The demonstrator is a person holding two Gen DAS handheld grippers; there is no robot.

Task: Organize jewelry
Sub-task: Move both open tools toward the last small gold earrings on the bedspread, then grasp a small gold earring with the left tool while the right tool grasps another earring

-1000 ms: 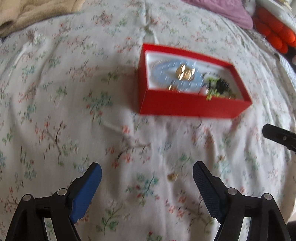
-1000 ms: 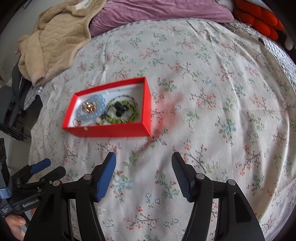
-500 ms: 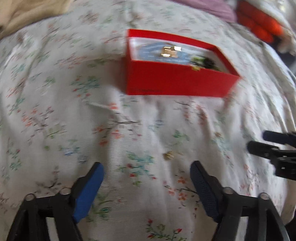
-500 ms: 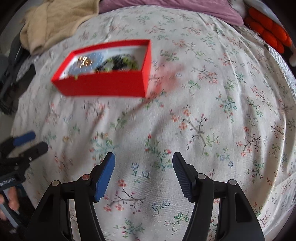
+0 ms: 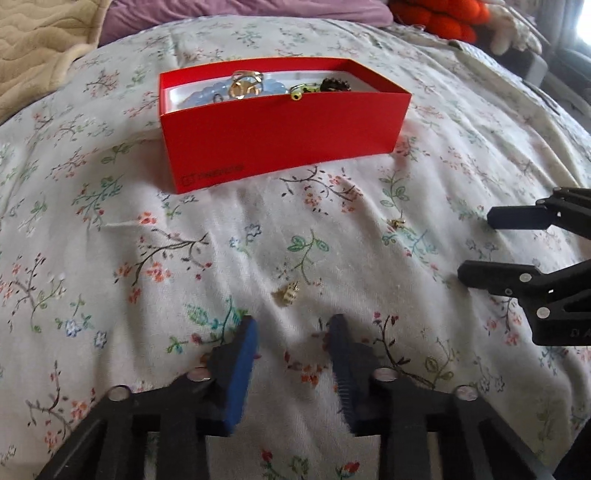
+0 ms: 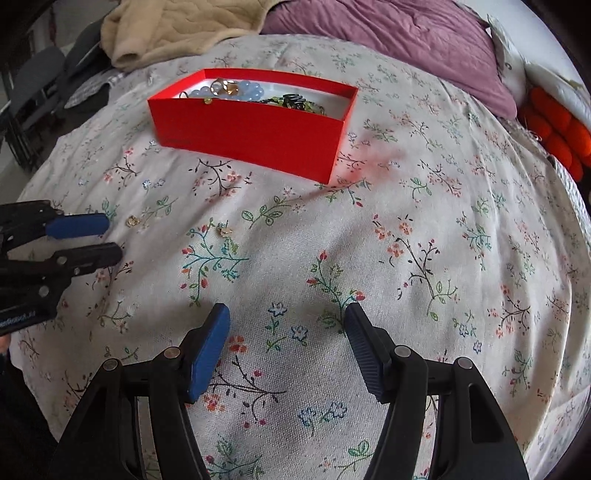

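A red box (image 5: 280, 136) sits on the floral bedspread; it also shows in the right wrist view (image 6: 251, 129). It holds a blue bead bracelet (image 5: 236, 90), gold rings and dark green beads. Two small gold earrings lie loose on the cloth: one (image 5: 287, 292) just ahead of my left gripper (image 5: 293, 325), another (image 5: 397, 222) further right. In the right wrist view they lie at left (image 6: 132, 221) and centre (image 6: 224, 231). The left gripper is open and empty, jaws narrowed, low over the cloth. My right gripper (image 6: 288, 314) is open and empty.
A beige blanket (image 6: 177, 33) and purple duvet (image 6: 388, 48) lie at the far edge of the bed. Orange plush (image 6: 557, 129) sits at the right. The bed edge falls off at the left by dark chairs (image 6: 33, 85).
Both grippers have dropped lower and closer to the bedspread. The left gripper's jaws have narrowed and now sit just behind the near earring. The right gripper's jaws stay wide.
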